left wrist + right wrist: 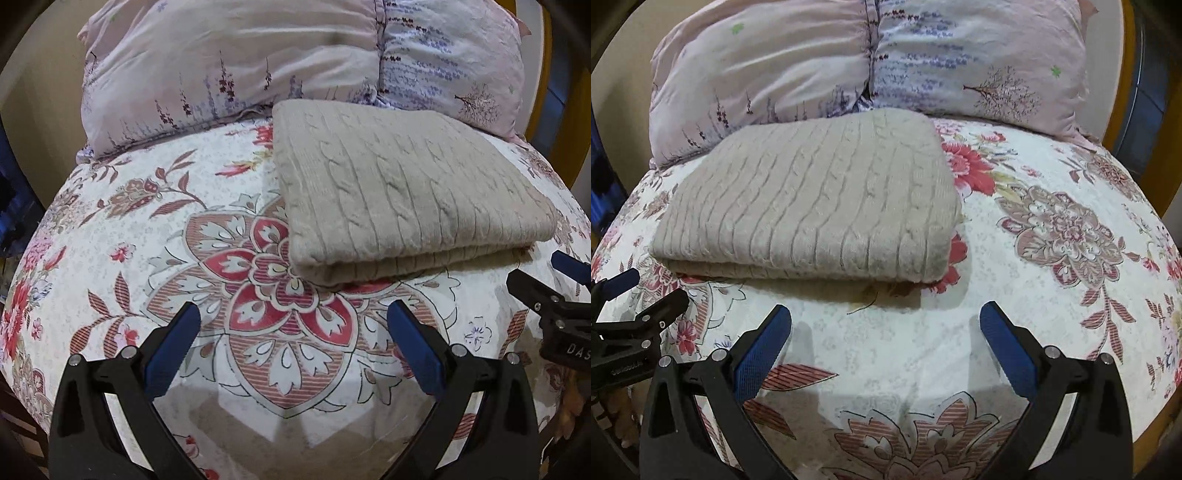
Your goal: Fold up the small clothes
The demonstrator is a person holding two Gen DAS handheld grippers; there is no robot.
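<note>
A beige cable-knit garment [399, 192] [812, 199] lies folded into a thick rectangle on the flowered bedspread [147, 229] [1052, 206]. My left gripper [293, 314] stands open just short of the garment's near left corner, nothing between its blue pads. In the right wrist view my right gripper [884, 314] is open too, above bare sheet in front of the fold's near edge, and holds nothing. Each gripper shows at the edge of the other's view: the right gripper [561, 291] and the left gripper [639, 295].
Two pale lilac pillows [236, 70] [979, 59] lean at the head of the bed behind the garment. The bed falls away at both sides. A yellow-framed thing [1123, 110] stands at the far right.
</note>
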